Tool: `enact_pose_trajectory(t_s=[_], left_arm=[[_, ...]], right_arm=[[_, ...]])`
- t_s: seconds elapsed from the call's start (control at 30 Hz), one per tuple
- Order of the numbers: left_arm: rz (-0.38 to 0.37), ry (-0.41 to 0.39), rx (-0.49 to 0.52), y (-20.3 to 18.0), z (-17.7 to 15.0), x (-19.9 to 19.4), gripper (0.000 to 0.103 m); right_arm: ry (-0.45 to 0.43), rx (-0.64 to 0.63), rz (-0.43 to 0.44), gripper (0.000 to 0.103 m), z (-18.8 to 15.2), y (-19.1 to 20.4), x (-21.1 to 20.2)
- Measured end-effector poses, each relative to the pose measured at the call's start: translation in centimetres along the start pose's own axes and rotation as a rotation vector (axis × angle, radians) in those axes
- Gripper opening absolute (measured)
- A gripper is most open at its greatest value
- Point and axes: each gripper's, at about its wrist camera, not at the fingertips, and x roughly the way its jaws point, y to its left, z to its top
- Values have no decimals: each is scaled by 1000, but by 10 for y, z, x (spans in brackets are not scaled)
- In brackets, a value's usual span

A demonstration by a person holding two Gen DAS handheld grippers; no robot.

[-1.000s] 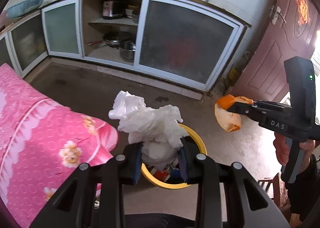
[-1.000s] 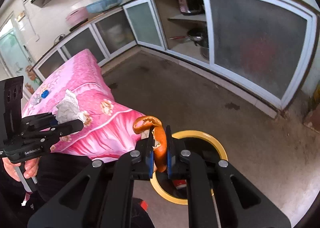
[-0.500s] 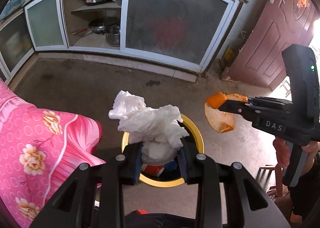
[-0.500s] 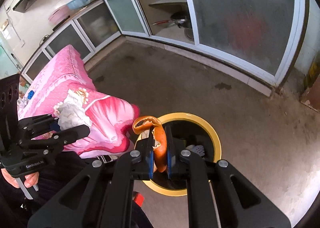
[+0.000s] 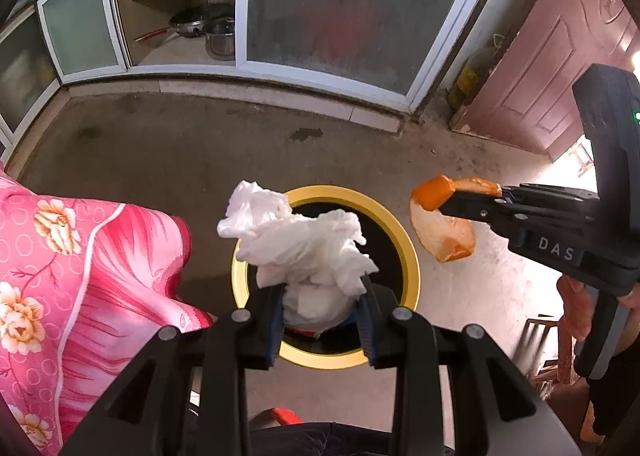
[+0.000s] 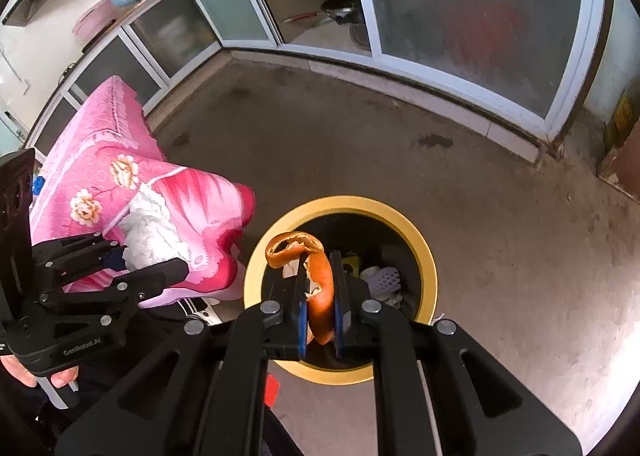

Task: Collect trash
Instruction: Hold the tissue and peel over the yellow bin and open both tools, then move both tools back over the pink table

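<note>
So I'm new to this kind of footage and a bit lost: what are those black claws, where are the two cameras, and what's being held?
No robot here: a person carries two hand-held grippers, each with a fisheye camera looking along its fingers. The left view shows the left hand-held gripper clamped on a crumpled white tissue. The right view shows the right hand-held gripper pinching an orange peel. Each camera also catches the other gripper. Below both sits a yellow-rimmed trash bin on the concrete floor, beside a pink flowered cloth.

Grey concrete floor (image 5: 160,152), yellow-rimmed trash bin (image 5: 412,256) standing on it, pink floral cloth (image 5: 80,276) beside bin
</note>
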Motion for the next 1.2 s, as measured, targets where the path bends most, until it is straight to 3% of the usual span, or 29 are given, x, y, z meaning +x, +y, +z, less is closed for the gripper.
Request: enact_pose_trajectory(t_s=[0.7, 0.77, 0.83, 0.9, 0.93, 0.97, 1.13, 1.2], left_arm=[[1, 52, -36, 0, 10, 36, 31], [5, 52, -51, 2, 10, 37, 47], [16, 34, -83, 7, 10, 35, 80], [19, 15, -121, 13, 9, 30, 86], [17, 19, -136, 17, 9, 29, 88], [16, 22, -149, 20, 9, 28, 88], [2, -46, -178, 36, 1, -14, 88], [2, -121, -181, 48, -8, -52, 88]], right_arm=[[67, -5, -51, 10, 3, 2, 30], [94, 14, -55, 11, 4, -2, 35], [125, 40, -53, 13, 4, -8, 40], [135, 39, -75, 25, 2, -11, 42], [134, 49, -77, 44, 1, -14, 40], [126, 64, -69, 57, 0, -17, 37], [56, 42, -78, 57, 3, -14, 13], [12, 8, -12, 57, 10, -1, 0]])
